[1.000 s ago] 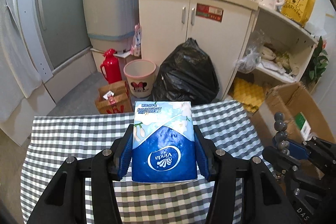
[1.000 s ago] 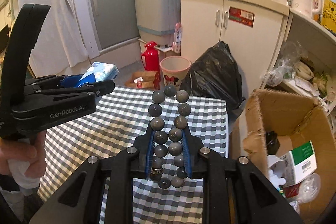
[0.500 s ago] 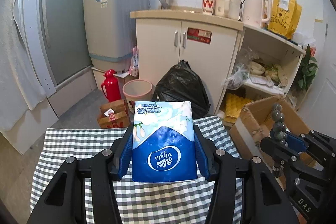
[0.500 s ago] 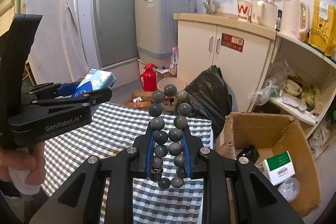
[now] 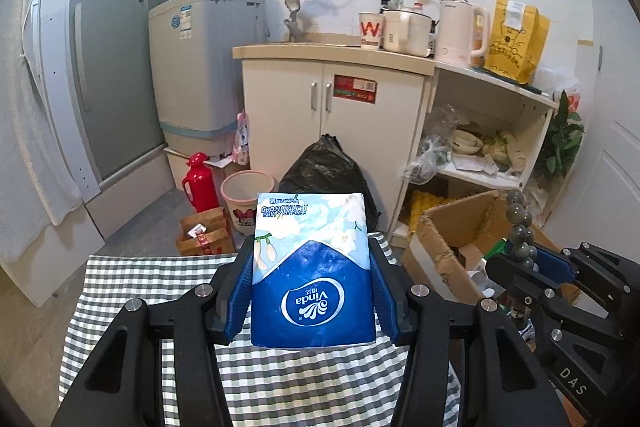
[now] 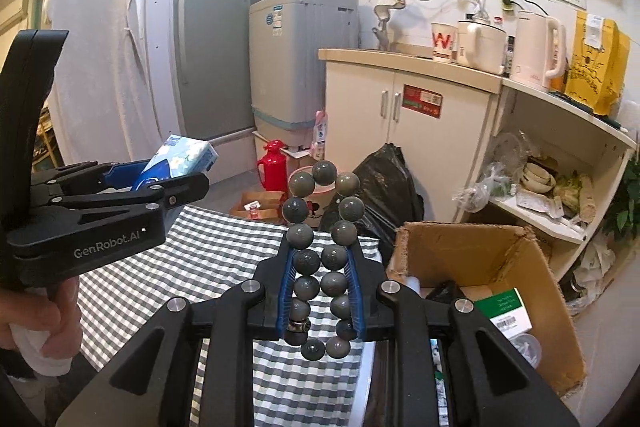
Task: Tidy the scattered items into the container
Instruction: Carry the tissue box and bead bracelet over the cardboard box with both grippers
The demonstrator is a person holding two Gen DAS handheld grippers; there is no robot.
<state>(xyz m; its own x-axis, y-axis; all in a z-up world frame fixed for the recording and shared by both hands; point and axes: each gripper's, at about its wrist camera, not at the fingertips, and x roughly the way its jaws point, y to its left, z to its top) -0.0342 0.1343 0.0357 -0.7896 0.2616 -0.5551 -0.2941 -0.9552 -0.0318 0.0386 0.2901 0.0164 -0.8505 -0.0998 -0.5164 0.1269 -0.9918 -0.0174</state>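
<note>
My left gripper (image 5: 312,259) is shut on a blue and white tissue pack (image 5: 310,267), held above the checked tablecloth (image 5: 160,283). My right gripper (image 6: 321,255) is shut on a bracelet of grey beads (image 6: 322,227) that sticks up past its blue pads. An open cardboard box (image 6: 480,259) stands on the floor right of the table, holding a green and white carton (image 6: 505,307) and other small things. In the left wrist view the box (image 5: 452,227) lies to the right, with the right gripper (image 5: 532,259) and beads (image 5: 518,223) over it. The tissue pack (image 6: 180,159) shows at left in the right wrist view.
Beyond the table stand a black rubbish bag (image 5: 328,167), a pink bin (image 5: 246,195), a red flask (image 5: 199,183) and a brown paper bag (image 5: 206,235). A white cabinet (image 5: 332,107) and open shelves (image 5: 492,143) lie behind. A hand (image 6: 36,311) grips the left tool's handle.
Both grippers have risen and tipped upward with their loads still held; more of the wall and counter shows, and the cardboard box now sits closer under the right gripper.
</note>
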